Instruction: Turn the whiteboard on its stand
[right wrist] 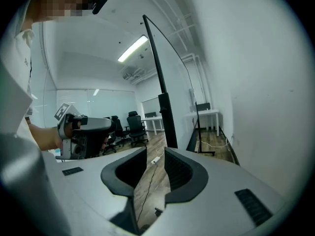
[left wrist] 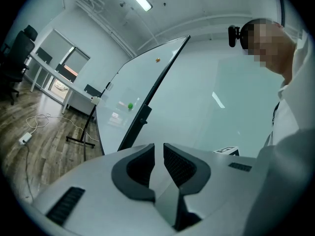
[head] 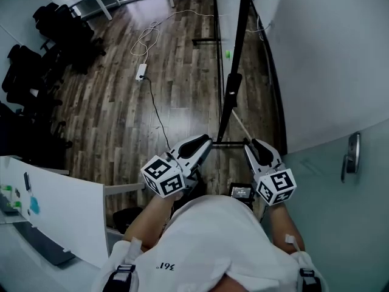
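Left gripper [head: 200, 145] has its jaws a little apart, and its own view [left wrist: 158, 149] shows nothing between them, only the pale glass wall [left wrist: 221, 97] behind. Just ahead of it, between the two grippers, stands the whiteboard [head: 237, 59]. The head view sees the whiteboard edge-on, as one dark line running away over the wood floor [head: 176, 90], with the stand [head: 230, 143] at its near end. Right gripper [head: 258, 148] is also open and empty: in its view [right wrist: 155, 154] only floor is seen through the gap. Neither gripper touches the whiteboard.

The left gripper view alone shows the whiteboard's face [left wrist: 133, 92], with a green magnet [left wrist: 130, 105] and a small orange one [left wrist: 158, 59] on it. In the right gripper view the whiteboard is again only a thin black edge [right wrist: 157, 82], but here the left gripper [right wrist: 78, 129] appears, held in a hand. Only the head view shows the cable [head: 146, 38] and the power strip [head: 141, 72] clearly from above, and a door handle [head: 351, 157] far right.

The whiteboard's top is cut off in the head view, and the person's body hides the floor below the grippers. I cannot tell how the whiteboard is fixed to the stand.
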A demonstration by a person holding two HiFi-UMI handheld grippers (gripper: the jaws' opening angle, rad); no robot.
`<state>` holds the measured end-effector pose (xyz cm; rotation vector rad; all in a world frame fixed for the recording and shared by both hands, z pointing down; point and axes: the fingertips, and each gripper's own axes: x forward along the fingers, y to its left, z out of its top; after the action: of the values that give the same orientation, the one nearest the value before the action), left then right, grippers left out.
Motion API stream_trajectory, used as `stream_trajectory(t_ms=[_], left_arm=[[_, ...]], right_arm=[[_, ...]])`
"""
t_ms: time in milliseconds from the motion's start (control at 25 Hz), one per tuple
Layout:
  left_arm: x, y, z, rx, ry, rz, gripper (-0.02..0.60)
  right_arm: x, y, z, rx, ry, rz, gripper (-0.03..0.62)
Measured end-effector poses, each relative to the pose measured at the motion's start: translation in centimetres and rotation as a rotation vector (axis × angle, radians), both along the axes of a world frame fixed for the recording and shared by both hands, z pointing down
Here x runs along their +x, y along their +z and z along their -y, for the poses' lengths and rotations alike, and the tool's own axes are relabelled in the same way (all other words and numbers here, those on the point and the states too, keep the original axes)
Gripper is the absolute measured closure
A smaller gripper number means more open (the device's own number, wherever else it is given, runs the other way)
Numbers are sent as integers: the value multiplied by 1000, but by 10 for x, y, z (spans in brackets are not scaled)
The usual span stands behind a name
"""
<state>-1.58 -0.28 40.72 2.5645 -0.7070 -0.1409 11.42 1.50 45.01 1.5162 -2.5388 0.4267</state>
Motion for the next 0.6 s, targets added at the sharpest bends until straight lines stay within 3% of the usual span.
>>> stream_trajectory(t_ms=[600], left_arm=[[-28,-14,90,21,199,7,515]], right_arm=[[-46,-13,92,-1,150,-73,436]])
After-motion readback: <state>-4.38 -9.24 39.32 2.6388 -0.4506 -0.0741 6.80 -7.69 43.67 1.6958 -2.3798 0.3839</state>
